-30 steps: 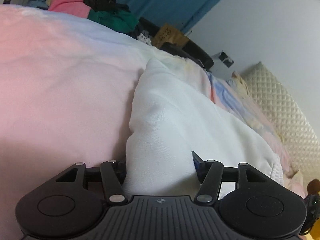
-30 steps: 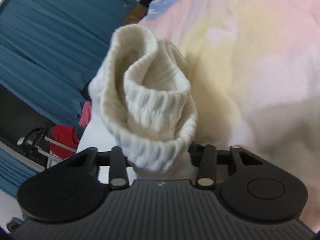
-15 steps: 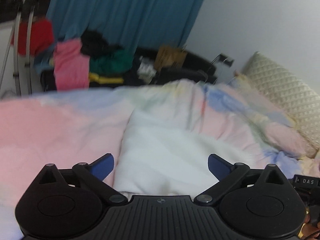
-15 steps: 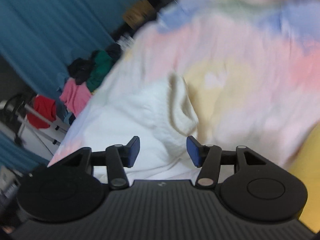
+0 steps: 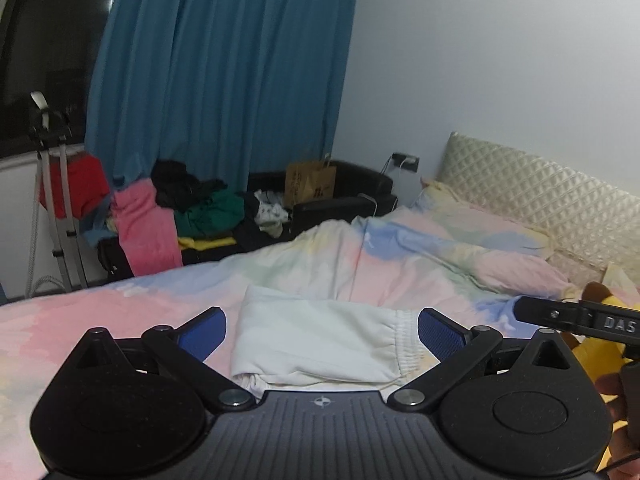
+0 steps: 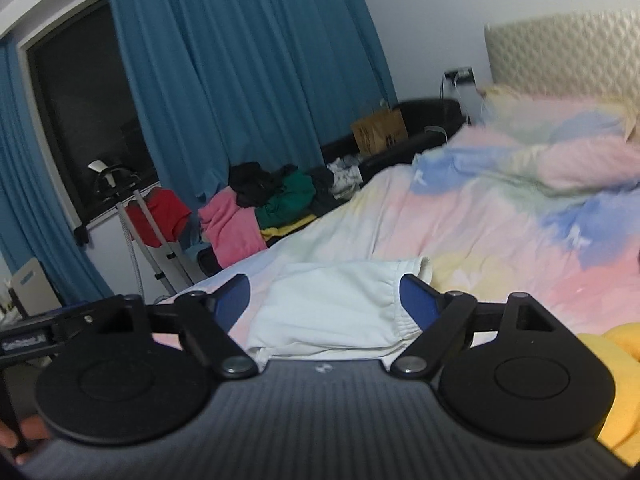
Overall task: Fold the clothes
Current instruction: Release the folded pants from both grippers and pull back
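Observation:
A folded white garment (image 5: 316, 340) with an elastic ribbed edge lies flat on the pastel bedspread (image 5: 120, 312). It also shows in the right wrist view (image 6: 336, 312). My left gripper (image 5: 322, 332) is open and empty, raised above and just behind the garment. My right gripper (image 6: 326, 300) is open and empty too, held above the same garment. The right gripper's body shows at the right edge of the left wrist view (image 5: 576, 316).
A pile of clothes (image 5: 180, 208) in pink, black, green and yellow lies beyond the bed by the blue curtain (image 5: 224, 72). A metal stand (image 5: 56, 200) is at left. A quilted headboard (image 5: 540, 196) and a yellow plush toy (image 6: 624, 360) are at right.
Both grippers let go of the white garment, opened wide and lifted back. The garment now lies folded flat on the bed.

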A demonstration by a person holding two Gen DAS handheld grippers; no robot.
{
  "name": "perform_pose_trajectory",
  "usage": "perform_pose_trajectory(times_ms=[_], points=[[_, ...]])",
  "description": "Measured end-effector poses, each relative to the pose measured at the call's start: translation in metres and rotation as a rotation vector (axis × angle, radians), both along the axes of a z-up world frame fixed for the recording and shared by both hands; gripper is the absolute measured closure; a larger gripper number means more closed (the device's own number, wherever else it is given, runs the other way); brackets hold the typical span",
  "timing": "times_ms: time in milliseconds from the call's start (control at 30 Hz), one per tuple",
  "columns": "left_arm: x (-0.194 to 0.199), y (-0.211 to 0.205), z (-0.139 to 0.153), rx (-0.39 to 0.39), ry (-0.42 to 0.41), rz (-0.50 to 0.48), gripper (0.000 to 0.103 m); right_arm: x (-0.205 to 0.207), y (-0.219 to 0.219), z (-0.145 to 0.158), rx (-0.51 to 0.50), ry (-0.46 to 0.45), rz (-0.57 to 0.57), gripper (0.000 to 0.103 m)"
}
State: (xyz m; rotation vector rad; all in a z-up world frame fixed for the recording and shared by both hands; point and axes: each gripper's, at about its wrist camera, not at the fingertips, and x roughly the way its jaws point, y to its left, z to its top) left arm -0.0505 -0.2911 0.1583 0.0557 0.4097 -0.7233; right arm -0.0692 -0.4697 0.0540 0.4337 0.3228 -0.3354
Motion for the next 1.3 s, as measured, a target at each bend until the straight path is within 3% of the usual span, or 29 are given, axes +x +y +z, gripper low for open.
perform_pose_trajectory(times_ms=[367, 667, 933, 1300], points=[[-0.072, 0.051, -0.024, -0.028, -0.039, 0.045, 0.000, -0.051, 0.066, -0.003, -0.128, -0.039, 0.025, 0.019], [-0.078, 0.065, -0.052, -0.027, -0.039, 0.071, 0.000, -0.050, 0.089, -0.038, -0.204, -0.051, -0.003, 0.019], [-0.071, 0.065, -0.078, -0.001, -0.022, 0.085, 0.000, -0.034, 0.101, -0.067, -0.232, 0.018, -0.010, 0.019], [-0.070, 0.067, -0.094, 0.028, -0.012, 0.097, 0.000, -0.024, 0.109, -0.077, -0.268, 0.067, -0.031, 0.019]])
